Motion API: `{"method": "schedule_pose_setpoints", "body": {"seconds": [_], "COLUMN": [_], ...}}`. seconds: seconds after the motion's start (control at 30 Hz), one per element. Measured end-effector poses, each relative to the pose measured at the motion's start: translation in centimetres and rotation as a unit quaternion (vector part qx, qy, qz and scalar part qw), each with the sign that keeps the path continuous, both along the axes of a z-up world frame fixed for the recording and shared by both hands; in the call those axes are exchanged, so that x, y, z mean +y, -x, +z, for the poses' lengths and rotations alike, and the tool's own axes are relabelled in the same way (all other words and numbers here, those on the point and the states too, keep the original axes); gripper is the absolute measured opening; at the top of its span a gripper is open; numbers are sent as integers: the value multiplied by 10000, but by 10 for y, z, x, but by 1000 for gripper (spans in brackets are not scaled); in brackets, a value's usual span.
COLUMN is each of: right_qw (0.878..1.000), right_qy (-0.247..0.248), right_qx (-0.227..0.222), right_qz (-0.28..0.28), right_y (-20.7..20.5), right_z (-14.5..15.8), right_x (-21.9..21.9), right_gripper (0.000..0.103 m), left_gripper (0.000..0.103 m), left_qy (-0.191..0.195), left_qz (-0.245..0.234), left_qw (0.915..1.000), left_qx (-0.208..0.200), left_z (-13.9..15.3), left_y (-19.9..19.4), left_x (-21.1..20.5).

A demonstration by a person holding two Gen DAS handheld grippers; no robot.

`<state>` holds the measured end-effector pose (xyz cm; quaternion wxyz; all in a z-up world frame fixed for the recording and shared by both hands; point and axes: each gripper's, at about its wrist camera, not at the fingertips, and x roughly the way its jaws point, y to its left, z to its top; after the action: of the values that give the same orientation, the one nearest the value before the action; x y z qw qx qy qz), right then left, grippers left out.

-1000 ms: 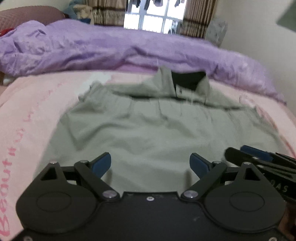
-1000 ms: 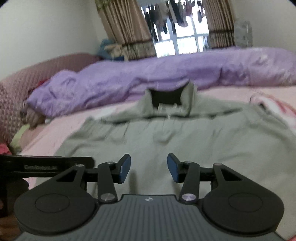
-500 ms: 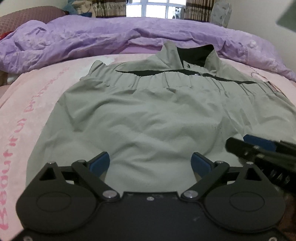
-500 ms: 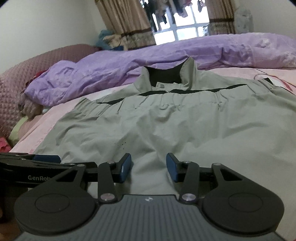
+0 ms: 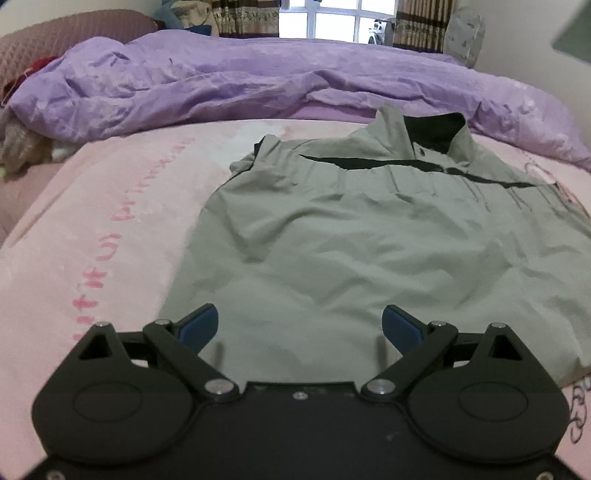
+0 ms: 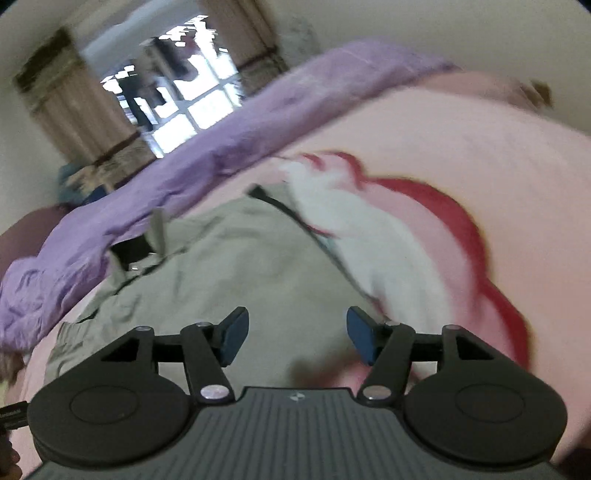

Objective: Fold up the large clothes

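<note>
Left wrist: jacket (image 5: 369, 251) flat on bed (image 5: 92, 240).

Purple duvet (image 5: 258, 85) bunched along far side of pink bedsheet (image 5: 92, 229); window (image 5: 332, 18) beyond.

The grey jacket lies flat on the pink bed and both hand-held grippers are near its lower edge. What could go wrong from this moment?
1. The right hand-held gripper is tilted and its jaws are opening with nothing between them, near the grey jacket's side edge; it may pinch the pink blanket too.
2. The left hand-held gripper stands open over wrinkled cloth; a grip there may fold creases in.
</note>
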<state>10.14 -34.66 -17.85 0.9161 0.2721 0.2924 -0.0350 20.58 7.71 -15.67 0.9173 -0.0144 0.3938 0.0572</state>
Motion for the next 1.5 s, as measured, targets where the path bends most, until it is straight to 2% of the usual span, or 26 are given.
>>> {"method": "schedule_pose_setpoints", "body": {"seconds": [0.1,0.23,0.5,0.53,0.57,0.6,0.63,0.73,0.77,0.9,1.07,1.27,1.4,1.5], "right_qw": [9994,9981,9956,9951,9948,9948,9945,9866,9861,9944,9914,9764,9635,9563], "right_qy": [-247,-487,-860,-921,-968,-964,-992,-1595,-1629,-875,-286,424,758,825], "right_qx": [222,363,113,90,48,74,86,-45,-118,-559,-1252,-1951,-2134,-2175], "right_qz": [-120,-134,-351,-334,-318,-319,-333,-332,-310,-194,232,824,1424,1774], "right_y": [15,14,-25,-31,-35,-41,-44,-44,-42,-31,-34,-43,-54,-63], "right_z": [-13,-28,-32,-33,-34,-37,-41,-52,-51,-27,19,67,87,98], "right_x": [-12,-12,-3,-3,-3,-4,-6,-19,-20,1,36,109,164,202], "right_gripper": [73,71,72,70,62,37,27,18,17,13,12,11,11,10], "left_gripper": [98,98,98,98,98,98,98,98,98,98,98,98,98,98], "left_qy": [34,43,-56,-76,-98,-110,-118,-149,-161,-205,-210,-245,-221,-189], "left_qz": [-41,-60,-89,-63,-31,0,30,63,79,146,231,462,411,411], "left_qw": [10000,10000,9999,9999,9999,9999,9999,9998,9998,9996,9994,9986,9989,9989], "left_qx": [-11,64,53,60,70,83,96,76,76,146,133,73,-21,-86], "left_z": [2,-3,0,0,0,-1,-1,1,0,-5,-4,6,14,19], "left_y": [3,2,6,6,6,6,6,9,9,5,-3,-15,-17,-19], "left_x": [2,-2,-3,-1,2,4,6,10,12,17,25,33,43,53]}}
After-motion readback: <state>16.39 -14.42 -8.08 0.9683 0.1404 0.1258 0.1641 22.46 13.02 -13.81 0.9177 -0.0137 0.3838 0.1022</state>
